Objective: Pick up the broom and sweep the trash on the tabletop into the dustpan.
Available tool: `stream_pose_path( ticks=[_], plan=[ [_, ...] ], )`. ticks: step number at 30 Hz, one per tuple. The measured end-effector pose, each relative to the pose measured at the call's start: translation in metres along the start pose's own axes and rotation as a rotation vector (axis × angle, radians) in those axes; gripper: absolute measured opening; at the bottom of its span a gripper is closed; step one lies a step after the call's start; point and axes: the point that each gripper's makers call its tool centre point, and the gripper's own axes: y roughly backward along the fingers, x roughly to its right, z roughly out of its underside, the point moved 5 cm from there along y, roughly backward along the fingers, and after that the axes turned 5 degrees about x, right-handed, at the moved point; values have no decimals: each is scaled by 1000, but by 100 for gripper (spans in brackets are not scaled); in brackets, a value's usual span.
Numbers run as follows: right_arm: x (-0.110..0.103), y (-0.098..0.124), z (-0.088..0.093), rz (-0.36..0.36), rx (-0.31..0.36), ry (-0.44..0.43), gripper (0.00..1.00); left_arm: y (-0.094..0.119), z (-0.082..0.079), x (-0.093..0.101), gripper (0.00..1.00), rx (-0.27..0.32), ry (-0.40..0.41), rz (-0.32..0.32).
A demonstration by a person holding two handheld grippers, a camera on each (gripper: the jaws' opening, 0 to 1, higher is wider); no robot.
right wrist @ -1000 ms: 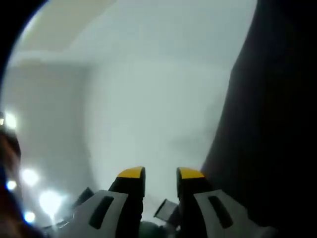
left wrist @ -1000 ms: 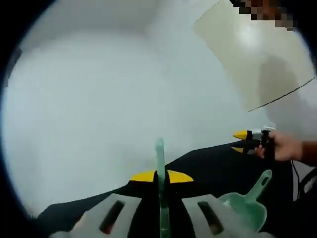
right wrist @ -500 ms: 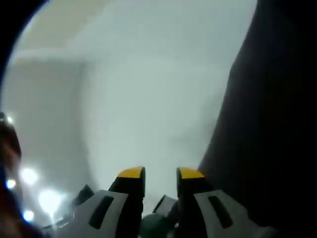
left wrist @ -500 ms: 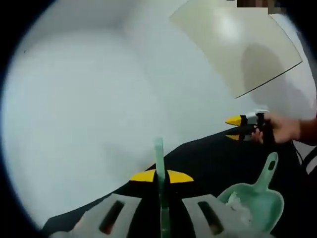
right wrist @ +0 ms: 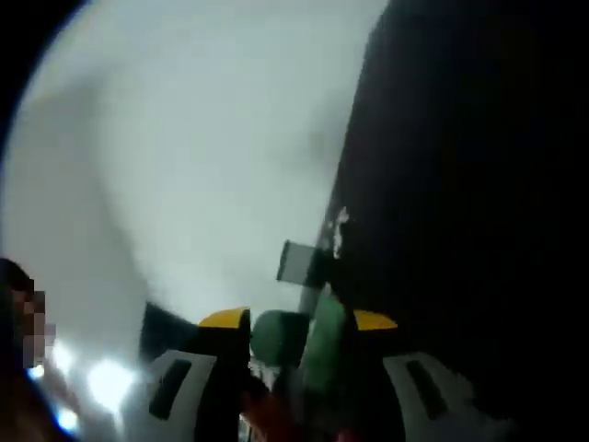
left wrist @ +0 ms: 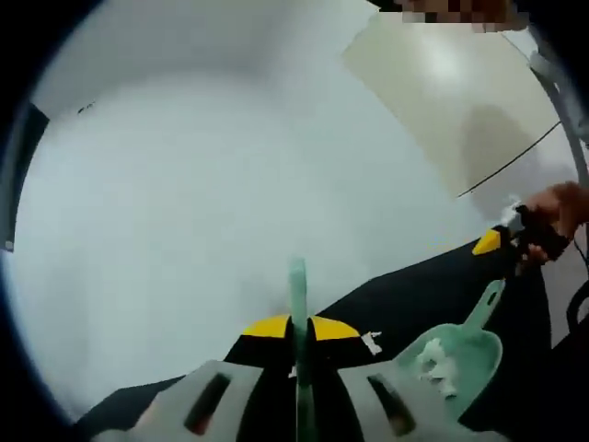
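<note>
My left gripper (left wrist: 301,328) is shut on the thin green broom handle (left wrist: 297,281), which stands up between the yellow tips. On the black tabletop (left wrist: 414,304) to the right lies the green dustpan (left wrist: 465,345) with white trash (left wrist: 434,366) in it. One white scrap (left wrist: 371,343) lies on the table beside the pan. In the left gripper view, my right gripper (left wrist: 492,242) sits at the tip of the dustpan's handle, held by a hand (left wrist: 563,210). In the blurred right gripper view, the right gripper (right wrist: 300,319) has the green dustpan handle (right wrist: 317,336) filling the gap between its jaws.
A pale floor (left wrist: 184,203) lies beyond the table's edge, and a beige panel (left wrist: 451,83) is at the upper right. In the right gripper view a white scrap (right wrist: 340,219) and a grey rectangular piece (right wrist: 299,262) sit at the edge of the black tabletop (right wrist: 479,230).
The right gripper's jaws have spread wider and now have the dustpan handle between them. The right gripper has moved to the handle's tip. The left gripper still holds the broom.
</note>
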Motion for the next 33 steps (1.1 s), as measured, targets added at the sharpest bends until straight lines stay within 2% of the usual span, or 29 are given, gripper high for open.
stream_pose_path(
  ticks=[2, 4, 6, 9, 11, 13, 14, 19, 27, 30, 33],
  plan=[
    [-1, -9, 15, 23, -41, 34, 48, 3, 1, -5, 4, 9, 39, -12],
    [-2, -19, 20, 31, -52, 49, 46, 5, 2, -9, 4, 7, 48, -12],
    [3, -28, 22, 56, -46, 52, 35, 8, 3, -11, 4, 6, 45, -11],
    [13, -36, 22, 86, -11, 4, 18, 13, 2, -13, 5, 8, 49, -3],
    [14, -39, 20, 87, 9, -33, 15, 16, 3, -15, 5, 16, 54, 1],
    [15, -39, 18, 95, 20, -32, 12, 16, 5, -16, 5, 15, 61, 4],
    [16, -39, 15, 87, 31, -56, 12, 17, 7, -17, 5, 17, 66, 1],
    [20, -37, 2, 112, 71, -73, 12, 16, 6, -23, 5, 29, 93, -23],
    [27, -30, -30, 143, 143, -98, 12, 19, 6, -24, 5, 35, 118, -36],
    [33, -27, -56, 163, 216, -71, 12, 18, 4, -21, 4, 39, 113, -30],
    [34, -29, -73, 173, 287, -35, 12, 10, -4, -12, 4, 55, 127, 5]
  ],
)
